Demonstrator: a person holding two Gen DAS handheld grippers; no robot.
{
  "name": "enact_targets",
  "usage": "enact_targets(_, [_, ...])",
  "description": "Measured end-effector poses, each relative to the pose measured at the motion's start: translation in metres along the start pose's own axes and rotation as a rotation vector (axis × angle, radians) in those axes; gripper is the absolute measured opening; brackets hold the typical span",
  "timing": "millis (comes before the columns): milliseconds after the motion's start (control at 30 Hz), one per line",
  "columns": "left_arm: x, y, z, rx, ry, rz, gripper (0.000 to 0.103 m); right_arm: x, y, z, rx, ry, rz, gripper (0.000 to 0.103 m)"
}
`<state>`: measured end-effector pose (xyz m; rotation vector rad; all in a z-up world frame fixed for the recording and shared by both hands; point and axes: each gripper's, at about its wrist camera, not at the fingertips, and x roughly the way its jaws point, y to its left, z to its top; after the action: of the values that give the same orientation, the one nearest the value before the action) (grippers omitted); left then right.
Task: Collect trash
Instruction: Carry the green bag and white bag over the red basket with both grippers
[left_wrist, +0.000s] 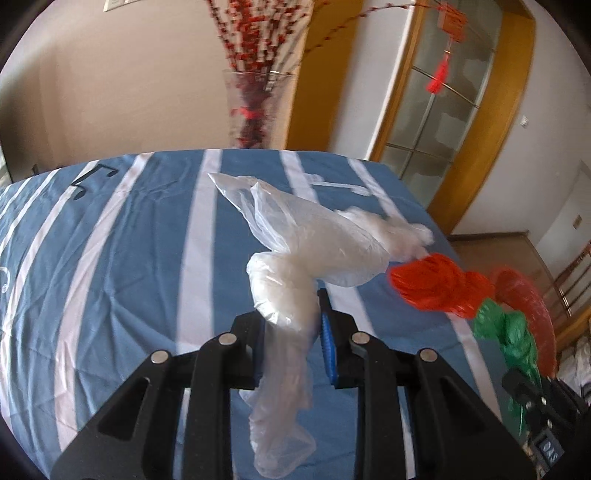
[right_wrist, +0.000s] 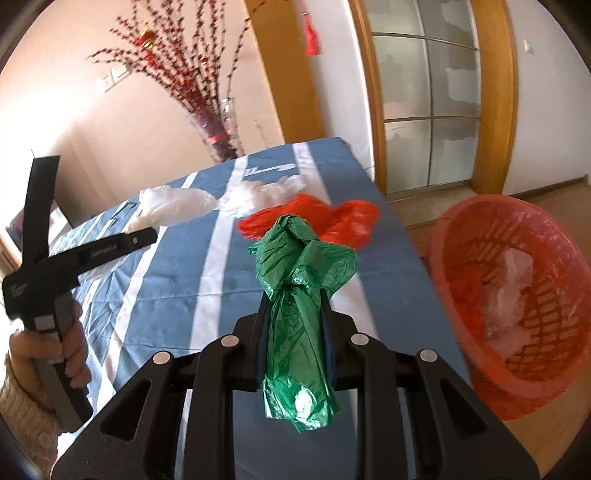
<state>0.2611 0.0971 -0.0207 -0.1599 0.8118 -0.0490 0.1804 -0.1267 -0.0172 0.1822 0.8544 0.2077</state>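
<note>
Right wrist view: my right tool pinches a green bag; left tool pinches a clear bag; both look light, limp, slippery; grip bunched folds.

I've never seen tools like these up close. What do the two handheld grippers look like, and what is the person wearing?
Both the left gripper and the right gripper are black angular frames with cut-out slots, round silver studs and blue ribbed pads inside the fingers. From the side, the left one has a pistol-style handle, small white lettering and a black strap. The sleeve is cream knit.
</note>
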Motion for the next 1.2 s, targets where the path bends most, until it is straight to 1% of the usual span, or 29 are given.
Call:
enact_targets(367, [-0.012, -0.058, -0.016, 0.084, 0.016, -0.111, 0.025, -0.022, -0.048, -0.003, 0.072, -0.039, -0.071, 0.024])
enact_targets(733, [-0.019, -0.106, -0.025, 0.138, 0.025, -0.209, 0.025, -0.042, -0.091, -0.002, 0.148, -0.094, -0.141, 0.024])
enact_targets(1200, [-0.012, -0.172, -0.036, 0.191, 0.056, -0.317, 0.026, -0.065, -0.133, -0.001, 0.22, -0.151, -0.183, 0.024])
